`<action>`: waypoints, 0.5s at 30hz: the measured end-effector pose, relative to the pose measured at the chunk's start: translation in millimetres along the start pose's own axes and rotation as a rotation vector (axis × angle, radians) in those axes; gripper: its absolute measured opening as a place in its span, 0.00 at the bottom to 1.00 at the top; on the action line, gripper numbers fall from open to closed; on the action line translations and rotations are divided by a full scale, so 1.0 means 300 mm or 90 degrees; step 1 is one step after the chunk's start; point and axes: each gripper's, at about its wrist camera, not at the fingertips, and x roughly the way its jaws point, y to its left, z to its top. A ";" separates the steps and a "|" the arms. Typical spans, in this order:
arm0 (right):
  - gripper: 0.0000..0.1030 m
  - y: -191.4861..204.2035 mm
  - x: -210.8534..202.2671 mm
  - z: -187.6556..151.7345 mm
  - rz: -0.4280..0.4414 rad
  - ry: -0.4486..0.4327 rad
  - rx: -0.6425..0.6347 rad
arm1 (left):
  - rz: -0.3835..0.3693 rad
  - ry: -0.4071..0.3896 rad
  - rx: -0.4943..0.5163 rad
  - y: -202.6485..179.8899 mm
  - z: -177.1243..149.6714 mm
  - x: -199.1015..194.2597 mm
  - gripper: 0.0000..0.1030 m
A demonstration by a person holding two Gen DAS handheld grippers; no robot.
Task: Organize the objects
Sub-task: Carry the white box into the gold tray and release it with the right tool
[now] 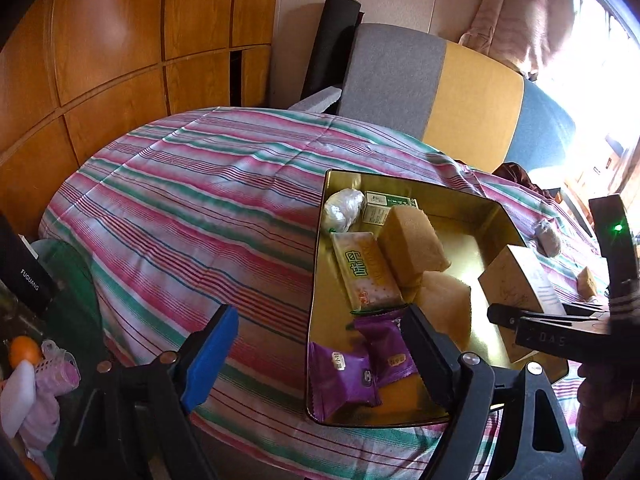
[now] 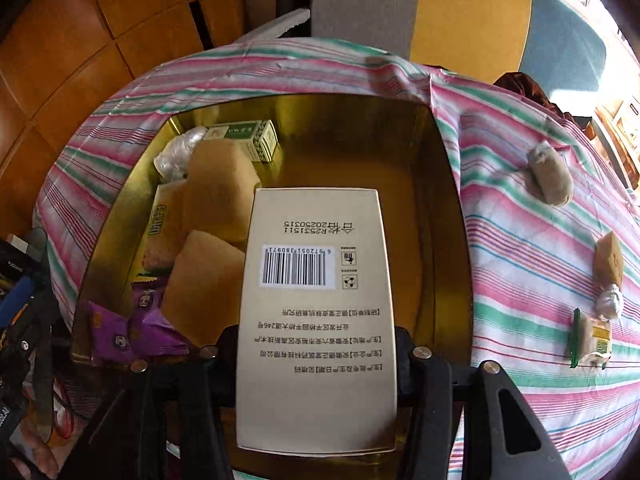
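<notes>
Squarely over the gold tin (image 2: 448, 216), the beige carton (image 2: 316, 320) hung clamped in the right tongs (image 2: 316, 356), its barcode panel stamped 20250315. Below lay purple packets (image 2: 120, 332), sponge cakes (image 2: 216, 196) and a green-and-white box (image 2: 256, 138). The left tongs (image 1: 320, 344) gaped empty above the tin's near edge, on the striped table (image 1: 180, 208). "FUGUANG" marked a black item (image 1: 28, 276).

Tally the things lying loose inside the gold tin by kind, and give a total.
Purple packets: 2
Tan cakes: 2
Yellow cracker packet: 1
Green-and-white box: 1
Silver-wrapped lump: 1
Total: 7
Beige box, held rather than lying loose: left out.
</notes>
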 end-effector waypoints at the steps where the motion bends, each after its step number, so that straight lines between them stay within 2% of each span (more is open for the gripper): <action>1: 0.49 0.004 0.012 -0.005 0.008 0.013 0.001 | -0.002 0.002 -0.001 0.002 -0.002 0.003 0.82; 4: 0.50 0.012 0.031 -0.037 0.047 0.036 0.003 | -0.005 0.005 -0.002 0.003 -0.006 0.006 0.82; 11: 0.54 0.022 0.042 -0.079 0.134 0.046 0.024 | -0.010 0.007 0.005 -0.010 -0.010 0.005 0.82; 15: 0.55 0.013 0.036 -0.087 0.119 0.035 0.016 | -0.004 0.001 0.015 -0.020 -0.007 -0.006 0.83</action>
